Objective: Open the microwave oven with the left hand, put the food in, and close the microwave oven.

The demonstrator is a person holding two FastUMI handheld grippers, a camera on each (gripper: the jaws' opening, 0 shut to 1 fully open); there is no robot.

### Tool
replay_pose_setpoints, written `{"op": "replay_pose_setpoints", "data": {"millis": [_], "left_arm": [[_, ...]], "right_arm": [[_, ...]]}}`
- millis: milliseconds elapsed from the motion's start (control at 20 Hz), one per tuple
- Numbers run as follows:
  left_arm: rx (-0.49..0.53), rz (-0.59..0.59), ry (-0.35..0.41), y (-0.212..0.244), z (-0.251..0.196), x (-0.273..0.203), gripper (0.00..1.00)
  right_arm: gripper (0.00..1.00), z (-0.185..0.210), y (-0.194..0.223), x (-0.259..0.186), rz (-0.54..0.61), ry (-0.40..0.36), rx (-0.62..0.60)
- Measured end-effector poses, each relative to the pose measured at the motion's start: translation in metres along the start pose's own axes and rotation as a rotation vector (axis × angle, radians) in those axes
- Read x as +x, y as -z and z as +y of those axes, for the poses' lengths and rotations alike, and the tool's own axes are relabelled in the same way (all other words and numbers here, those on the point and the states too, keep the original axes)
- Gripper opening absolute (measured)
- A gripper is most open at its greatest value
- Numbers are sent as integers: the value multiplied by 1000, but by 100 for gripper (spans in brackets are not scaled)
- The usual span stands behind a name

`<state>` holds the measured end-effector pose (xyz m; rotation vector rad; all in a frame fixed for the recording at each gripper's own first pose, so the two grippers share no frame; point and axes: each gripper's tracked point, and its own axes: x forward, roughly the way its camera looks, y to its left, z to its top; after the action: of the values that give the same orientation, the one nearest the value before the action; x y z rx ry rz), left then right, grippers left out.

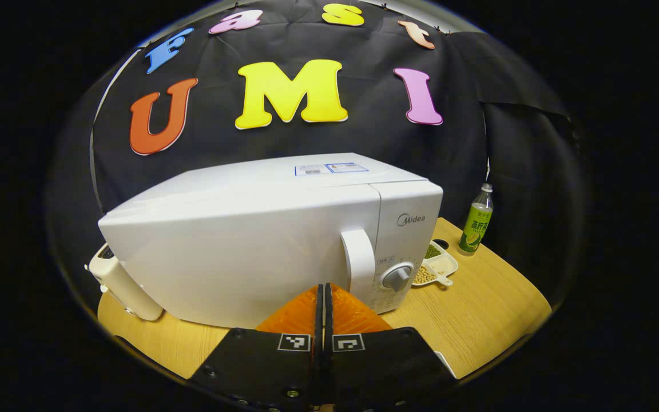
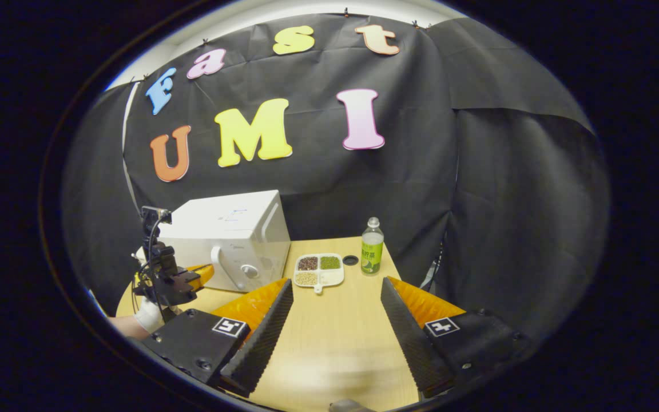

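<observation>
Left gripper (image 1: 324,294), jaws closed on nothing, near microwave (image 1: 261,240) handle (image 1: 359,262); right gripper (image 2: 336,297) jaws wide over table (image 2: 335,343).

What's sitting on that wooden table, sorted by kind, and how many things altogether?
Microwave oven: 1
Divided food tray: 1
Drink bottle: 1
Small dark round thing beside the tray, too small to identify: 1
White object behind the microwave's far end: 1
Total: 5

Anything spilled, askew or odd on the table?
Nothing stands out. The microwave is shut, the divided tray lies flat with its contents inside, and the bottle stands upright on the table.
</observation>
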<state>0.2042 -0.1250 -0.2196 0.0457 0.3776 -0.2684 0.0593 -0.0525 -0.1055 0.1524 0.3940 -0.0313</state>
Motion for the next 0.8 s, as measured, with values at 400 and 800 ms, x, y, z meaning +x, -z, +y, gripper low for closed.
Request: {"op": "replay_pose_setpoints", "data": {"millis": [400, 800], "left_arm": [[65, -54, -37, -40, -15, -96, 96], [54, -103, -74, -88, -1, -191, 96]], "right_arm": [[98, 22, -14, -6, -80, -119, -14], [92, 48, -42, -38, -236, -132, -12]]}}
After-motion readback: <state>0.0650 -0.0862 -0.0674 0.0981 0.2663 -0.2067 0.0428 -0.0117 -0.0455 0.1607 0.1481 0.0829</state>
